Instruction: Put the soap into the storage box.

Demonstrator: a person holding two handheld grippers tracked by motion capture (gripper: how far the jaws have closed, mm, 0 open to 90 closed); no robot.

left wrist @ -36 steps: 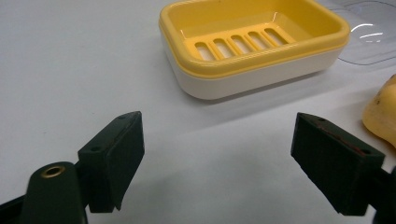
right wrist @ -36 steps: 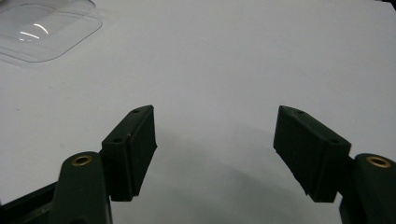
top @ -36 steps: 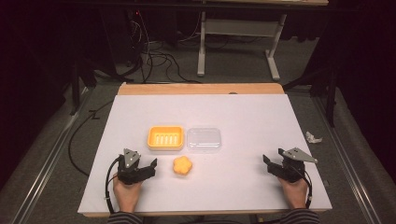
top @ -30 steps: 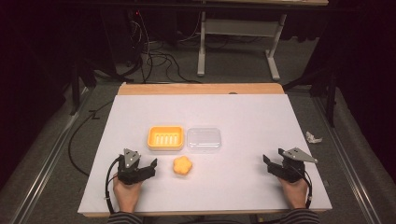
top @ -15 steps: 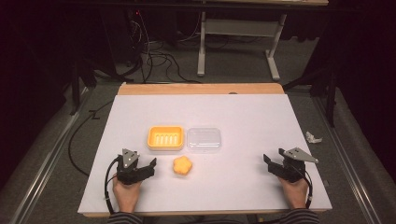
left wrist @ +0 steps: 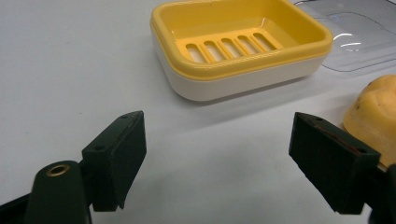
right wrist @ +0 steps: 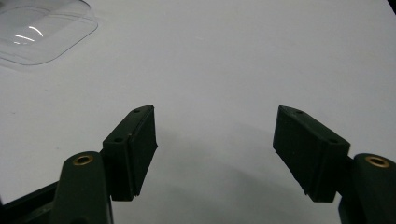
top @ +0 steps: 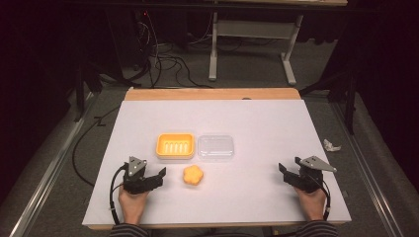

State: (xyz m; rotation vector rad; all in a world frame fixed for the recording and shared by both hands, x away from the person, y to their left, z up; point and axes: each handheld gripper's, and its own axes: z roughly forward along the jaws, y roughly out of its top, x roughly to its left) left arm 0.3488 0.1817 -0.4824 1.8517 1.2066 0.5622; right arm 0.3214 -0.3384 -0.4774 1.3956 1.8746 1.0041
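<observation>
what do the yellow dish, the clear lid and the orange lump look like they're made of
Yellow dish: likely hard moulded plastic, glossy yellow insert with drain slots over a white base; it shows sharp highlights.
Clear lid: thin transparent plastic, shiny; the table shows through it.
Orange lump: matte and waxy with rounded lobes, possibly a soap bar, though the look leaves it open.
</observation>
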